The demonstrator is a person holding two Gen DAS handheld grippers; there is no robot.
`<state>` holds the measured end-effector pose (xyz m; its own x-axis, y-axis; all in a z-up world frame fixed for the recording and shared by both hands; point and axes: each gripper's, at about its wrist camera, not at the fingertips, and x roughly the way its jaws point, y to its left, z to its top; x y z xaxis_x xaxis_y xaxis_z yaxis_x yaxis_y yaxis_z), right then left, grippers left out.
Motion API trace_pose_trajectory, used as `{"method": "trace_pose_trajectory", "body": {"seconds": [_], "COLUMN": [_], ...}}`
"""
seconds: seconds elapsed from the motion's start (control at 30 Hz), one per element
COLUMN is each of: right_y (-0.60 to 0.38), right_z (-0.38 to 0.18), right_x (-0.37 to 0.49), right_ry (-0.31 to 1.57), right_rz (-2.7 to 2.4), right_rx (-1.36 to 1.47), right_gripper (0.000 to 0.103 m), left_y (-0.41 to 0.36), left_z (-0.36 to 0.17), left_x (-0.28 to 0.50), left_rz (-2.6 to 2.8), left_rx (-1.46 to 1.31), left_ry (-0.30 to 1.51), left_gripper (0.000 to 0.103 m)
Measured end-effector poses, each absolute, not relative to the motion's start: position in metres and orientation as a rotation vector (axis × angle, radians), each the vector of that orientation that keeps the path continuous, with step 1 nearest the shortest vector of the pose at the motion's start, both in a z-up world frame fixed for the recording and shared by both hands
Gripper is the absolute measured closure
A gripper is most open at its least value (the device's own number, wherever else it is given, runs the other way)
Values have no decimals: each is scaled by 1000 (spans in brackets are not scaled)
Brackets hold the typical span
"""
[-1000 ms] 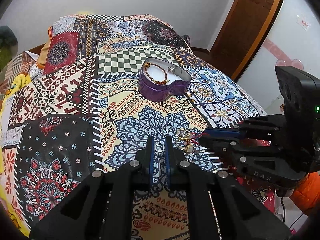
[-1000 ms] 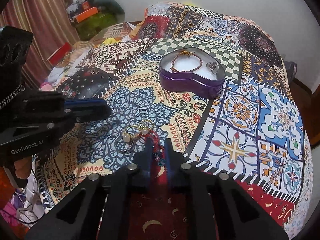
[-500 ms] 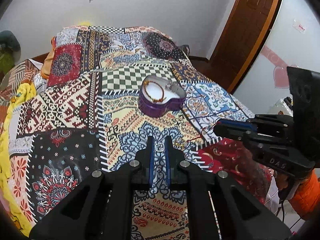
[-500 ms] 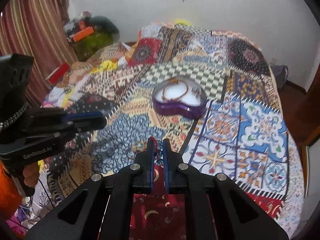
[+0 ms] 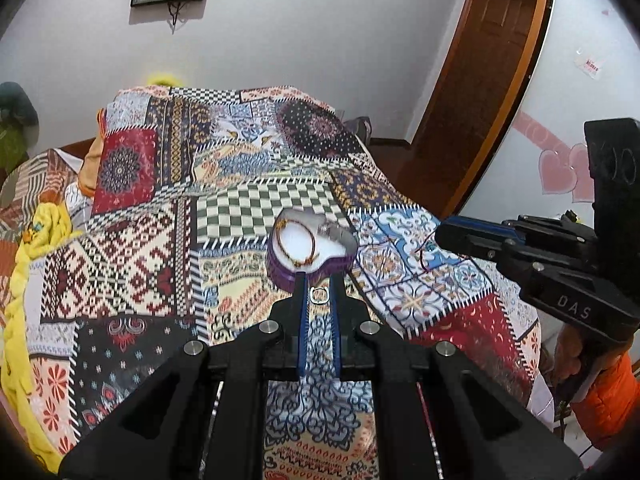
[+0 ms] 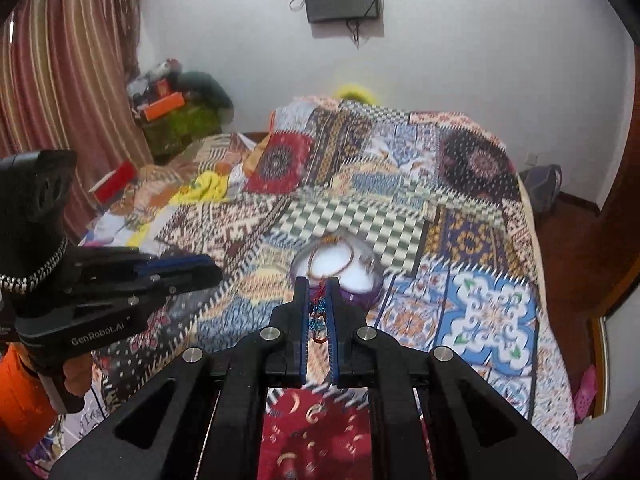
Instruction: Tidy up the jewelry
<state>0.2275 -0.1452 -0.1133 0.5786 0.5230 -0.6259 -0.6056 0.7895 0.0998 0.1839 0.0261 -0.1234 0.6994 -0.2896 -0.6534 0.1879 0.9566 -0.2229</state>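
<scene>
In the left wrist view my left gripper [image 5: 319, 276] is shut on a small silver ring [image 5: 320, 295], held above the patchwork bedspread [image 5: 132, 252]. Just beyond its tips sits a purple heart-shaped tin [image 5: 288, 276] with white lining and a beaded bracelet [image 5: 298, 246] inside. My right gripper [image 6: 318, 280] is shut on a red and blue beaded string [image 6: 318, 314], which hangs between its fingers in front of the tin [image 6: 362, 294]. Each gripper shows in the other's view: the right one [image 5: 442, 234] with red thread dangling, the left one [image 6: 214, 270] at the left.
The bedspread covers a bed that reaches back to a white wall. Yellow cloth [image 5: 36, 248] lies along its left edge. A wooden door [image 5: 476, 92] stands at the right, and striped curtains [image 6: 68, 80] and piled things [image 6: 176, 108] at the far left.
Both grippers have risen off the bedspread with their pieces held. The tin now appears smaller and right behind the fingertips, and more of the wall is visible.
</scene>
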Motion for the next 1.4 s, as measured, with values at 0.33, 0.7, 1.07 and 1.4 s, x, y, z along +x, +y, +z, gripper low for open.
{"method": "trace_pose_trajectory", "body": {"seconds": [0.33, 0.7, 1.07, 1.4], "right_y": [-140, -129, -123, -116], "right_z": [-91, -96, -128, -162], "right_x": [247, 271, 304, 327], "right_ry": [612, 610, 708, 831], "right_rz": [662, 683, 692, 715], "right_rx": [-123, -115, -103, -91], "right_gripper": [96, 96, 96, 96], "left_y": [25, 23, 20, 19], "left_z": [-115, -116, -143, -175], "left_x": [210, 238, 268, 289], "left_rz": [-270, -276, -278, -287], "left_rx": [-139, -132, -132, -150], "left_ry": [714, 699, 756, 839], "left_gripper": [95, 95, 95, 95]}}
